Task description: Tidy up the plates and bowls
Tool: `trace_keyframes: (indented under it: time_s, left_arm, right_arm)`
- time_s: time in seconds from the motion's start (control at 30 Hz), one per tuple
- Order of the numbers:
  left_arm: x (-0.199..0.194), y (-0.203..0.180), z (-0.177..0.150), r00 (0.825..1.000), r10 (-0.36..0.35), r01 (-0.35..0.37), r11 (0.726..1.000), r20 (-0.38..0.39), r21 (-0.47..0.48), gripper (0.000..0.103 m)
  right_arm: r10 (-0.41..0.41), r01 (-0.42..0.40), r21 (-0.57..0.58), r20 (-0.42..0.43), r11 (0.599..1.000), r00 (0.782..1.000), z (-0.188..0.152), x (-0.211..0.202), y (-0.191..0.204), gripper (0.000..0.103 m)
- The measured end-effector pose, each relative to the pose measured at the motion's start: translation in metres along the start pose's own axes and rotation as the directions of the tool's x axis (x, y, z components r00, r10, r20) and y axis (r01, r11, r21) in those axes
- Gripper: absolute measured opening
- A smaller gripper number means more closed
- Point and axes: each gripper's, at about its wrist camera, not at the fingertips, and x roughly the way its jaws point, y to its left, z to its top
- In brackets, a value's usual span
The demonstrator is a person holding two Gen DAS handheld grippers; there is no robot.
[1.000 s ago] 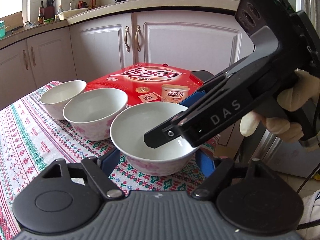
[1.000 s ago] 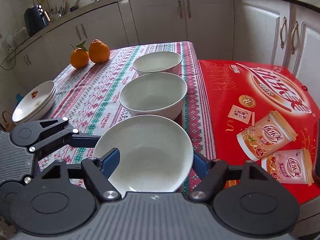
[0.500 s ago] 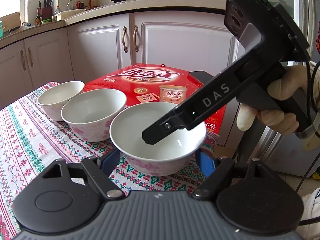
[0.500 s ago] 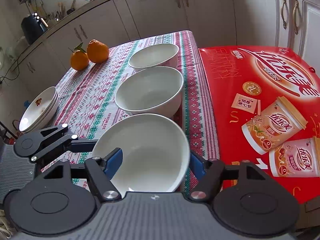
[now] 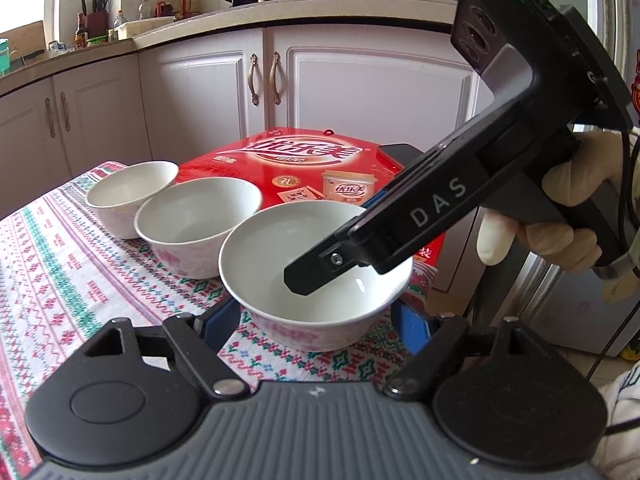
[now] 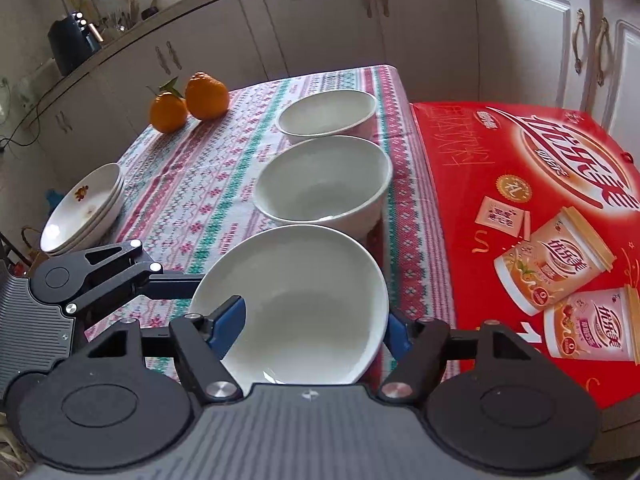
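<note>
Three white bowls stand in a row on the patterned tablecloth [image 6: 192, 184]. The nearest bowl [image 6: 304, 300] [image 5: 316, 264] sits between the blue pads of my right gripper [image 6: 312, 326], which is shut on it at its left and right rim. In the left wrist view the right gripper's black finger [image 5: 312, 276] reaches over this bowl's inside. My left gripper [image 5: 316, 320] has its blue pads close beside the same bowl's lower wall; contact is unclear. The middle bowl [image 6: 324, 184] and far bowl [image 6: 328, 114] stand free. A stack of plates [image 6: 84, 208] rests at the table's left edge.
A red printed box [image 6: 532, 208] lies right beside the bowls, level with the table. Two oranges [image 6: 188, 104] sit at the far left of the cloth. White cabinets [image 5: 360, 112] and a counter with a wok stand behind. A gloved hand [image 5: 560, 220] holds the right gripper.
The right gripper's pads have closed in onto the nearest bowl's rim. Its handle has tipped up a little in the left wrist view. The bowls and the left gripper have kept their places.
</note>
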Motion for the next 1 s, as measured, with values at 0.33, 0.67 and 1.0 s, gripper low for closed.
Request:
trace_keyframes:
  time_s: [0.33,0.67,1.0]
  left_arm:
    - [-0.034,0.016,-0.009,0.998,0.065,-0.065,0.997,0.000,-0.043,0.082]
    - [-0.063,0.036,-0.026,0.988,0.152,-0.154,0.983,-0.019,-0.105,0.082]
    - [-0.078,0.057,-0.041,0.974,0.224,-0.227,0.961,-0.037,-0.158,0.082]
  right_arm:
    - [0.061,-0.061,-0.077,-0.003,0.995,0.998,0.011,0.007,0.039,0.076]
    - [0.132,-0.136,-0.162,-0.037,0.977,0.991,0.025,0.029,0.081,0.076]
    - [0.184,-0.195,-0.234,-0.070,0.952,0.980,0.039,0.056,0.116,0.076]
